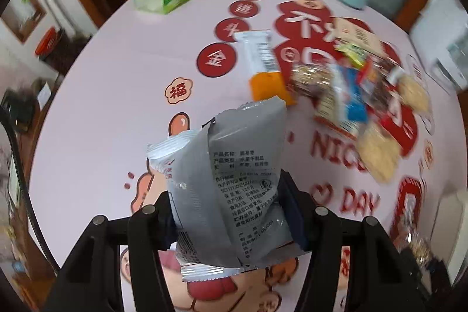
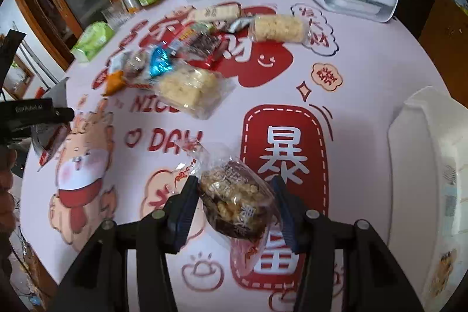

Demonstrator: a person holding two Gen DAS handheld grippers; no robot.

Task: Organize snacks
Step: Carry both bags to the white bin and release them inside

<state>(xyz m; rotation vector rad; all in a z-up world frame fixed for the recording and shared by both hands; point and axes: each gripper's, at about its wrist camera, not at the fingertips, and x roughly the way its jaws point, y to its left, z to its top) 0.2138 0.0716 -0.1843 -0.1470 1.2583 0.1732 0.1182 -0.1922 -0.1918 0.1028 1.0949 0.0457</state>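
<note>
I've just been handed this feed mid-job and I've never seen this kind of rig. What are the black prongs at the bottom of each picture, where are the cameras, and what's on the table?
There is no robot arm: a person holds a handheld gripper in each hand, and each picture comes from a fisheye camera looking along one gripper's two black fingers. In the left wrist view, the left gripper clamps a grey snack packet. In the right wrist view, the right gripper clamps a clear-wrapped puffed snack. Both hang above the printed tablecloth. A pile of loose snacks lies further back, and a white bin stands at the right.

The right claw [image 2: 234,206] grips a clear-wrapped puffed snack [image 2: 234,201] above the printed tablecloth [image 2: 365,95].
</note>
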